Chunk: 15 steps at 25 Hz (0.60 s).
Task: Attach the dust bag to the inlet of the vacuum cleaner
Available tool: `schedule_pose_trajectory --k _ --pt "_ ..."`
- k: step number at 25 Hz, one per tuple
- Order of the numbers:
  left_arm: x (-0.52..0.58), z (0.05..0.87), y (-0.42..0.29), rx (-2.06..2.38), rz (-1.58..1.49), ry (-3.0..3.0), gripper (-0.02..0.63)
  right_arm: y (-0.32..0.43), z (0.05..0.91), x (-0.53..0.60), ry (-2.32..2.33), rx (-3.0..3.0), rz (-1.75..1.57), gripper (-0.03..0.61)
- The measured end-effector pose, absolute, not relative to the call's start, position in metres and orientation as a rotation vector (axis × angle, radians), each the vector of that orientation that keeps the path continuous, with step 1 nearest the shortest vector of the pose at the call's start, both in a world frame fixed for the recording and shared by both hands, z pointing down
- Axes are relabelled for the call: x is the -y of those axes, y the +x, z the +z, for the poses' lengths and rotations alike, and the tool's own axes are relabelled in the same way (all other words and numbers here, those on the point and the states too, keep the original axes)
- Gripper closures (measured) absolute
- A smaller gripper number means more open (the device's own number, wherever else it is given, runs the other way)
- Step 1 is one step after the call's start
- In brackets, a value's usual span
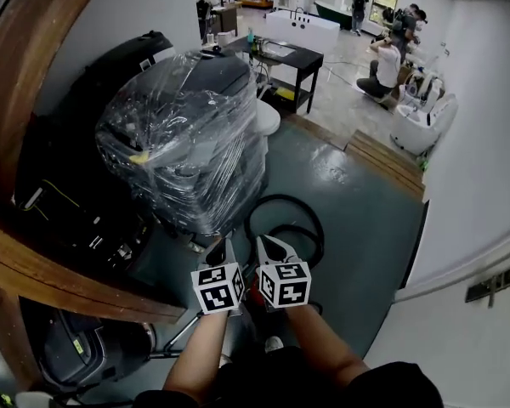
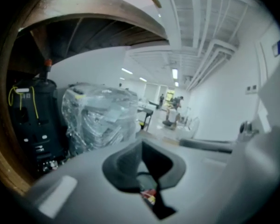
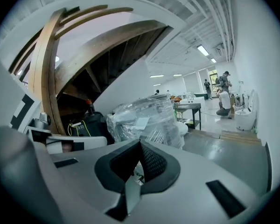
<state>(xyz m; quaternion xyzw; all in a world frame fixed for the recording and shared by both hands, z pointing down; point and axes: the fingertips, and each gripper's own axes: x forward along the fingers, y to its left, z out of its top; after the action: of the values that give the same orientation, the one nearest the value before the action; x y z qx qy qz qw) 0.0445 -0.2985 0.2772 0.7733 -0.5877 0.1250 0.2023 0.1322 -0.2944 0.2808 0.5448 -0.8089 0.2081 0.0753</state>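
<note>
In the head view my left gripper (image 1: 222, 249) and right gripper (image 1: 270, 246) are held side by side, low in the middle, each with its marker cube facing the camera. Both sets of jaws are shut with nothing between them. They hover above a looped black hose (image 1: 287, 226) on the grey floor. I cannot make out a dust bag or a vacuum inlet in any view. The left gripper (image 2: 142, 146) and the right gripper (image 3: 140, 144) both look nearly level across the room towards a plastic-wrapped bundle (image 2: 100, 118) (image 3: 147, 118).
The plastic-wrapped bundle (image 1: 187, 138) stands just ahead on the left. Black cases (image 1: 76, 211) sit under a curved wooden stair beam (image 1: 59, 270). A dark grey machine (image 1: 76, 347) lies at lower left. A black table (image 1: 293, 62) and several people (image 1: 382, 66) are far behind.
</note>
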Motion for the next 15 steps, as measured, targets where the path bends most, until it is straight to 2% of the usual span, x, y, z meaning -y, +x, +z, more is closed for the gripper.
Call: schedule_pose_trajectory --k 5,9,15 --pt "0.304 0.218 0.046 1.668 0.28 2.249 0.615 0.126 0.22 0.302 1.692 2.456 0.396 0.581" --pt "0.3 0.183 0.041 1.696 0.226 2.298 0.615 0.116 0.185 0.297 1.689 2.545 0.358 0.581" --pt "0.291 0.176 0.03 1.698 0.212 2.299 0.615 0.097 0.171 0.29 1.665 2.59 0.304 0.581"
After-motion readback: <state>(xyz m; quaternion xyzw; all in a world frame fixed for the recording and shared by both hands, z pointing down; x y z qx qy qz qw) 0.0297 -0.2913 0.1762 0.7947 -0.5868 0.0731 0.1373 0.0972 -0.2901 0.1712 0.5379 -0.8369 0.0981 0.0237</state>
